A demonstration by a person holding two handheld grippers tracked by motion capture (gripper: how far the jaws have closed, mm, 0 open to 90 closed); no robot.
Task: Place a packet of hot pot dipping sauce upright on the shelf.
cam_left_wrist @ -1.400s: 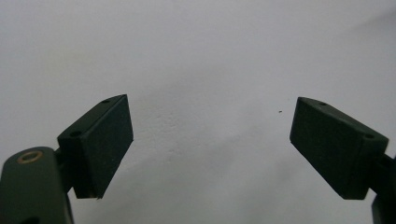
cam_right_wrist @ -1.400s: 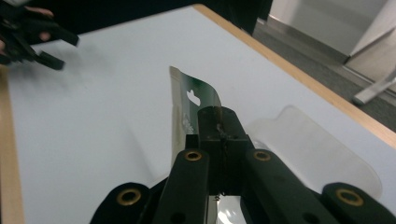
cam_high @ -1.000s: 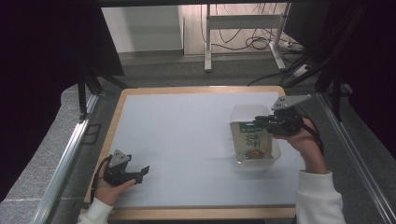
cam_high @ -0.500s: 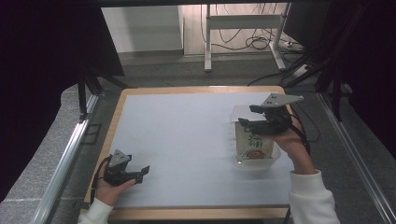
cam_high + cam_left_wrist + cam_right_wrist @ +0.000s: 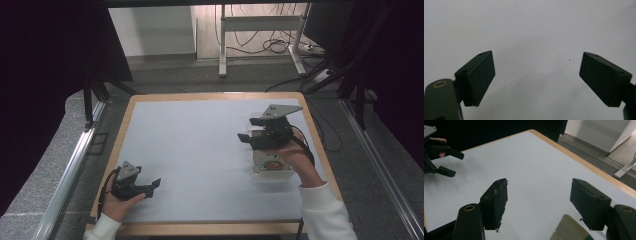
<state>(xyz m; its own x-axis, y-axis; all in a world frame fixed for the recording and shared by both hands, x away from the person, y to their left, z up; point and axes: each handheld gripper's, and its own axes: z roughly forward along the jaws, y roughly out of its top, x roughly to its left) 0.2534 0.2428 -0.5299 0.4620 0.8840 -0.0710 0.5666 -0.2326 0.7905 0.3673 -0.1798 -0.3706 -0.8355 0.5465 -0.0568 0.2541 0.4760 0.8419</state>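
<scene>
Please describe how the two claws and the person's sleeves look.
Both the left claw and right claw are black, with two flat rectangular pads, a grey three-cornered plate on top and a thin black cable. The sleeves are white.

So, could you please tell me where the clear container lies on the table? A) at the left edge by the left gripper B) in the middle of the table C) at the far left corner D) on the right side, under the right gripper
D: in the high view the container lies on the right side of the table, partly beneath the right gripper, whose jaws stand open and empty.
</scene>
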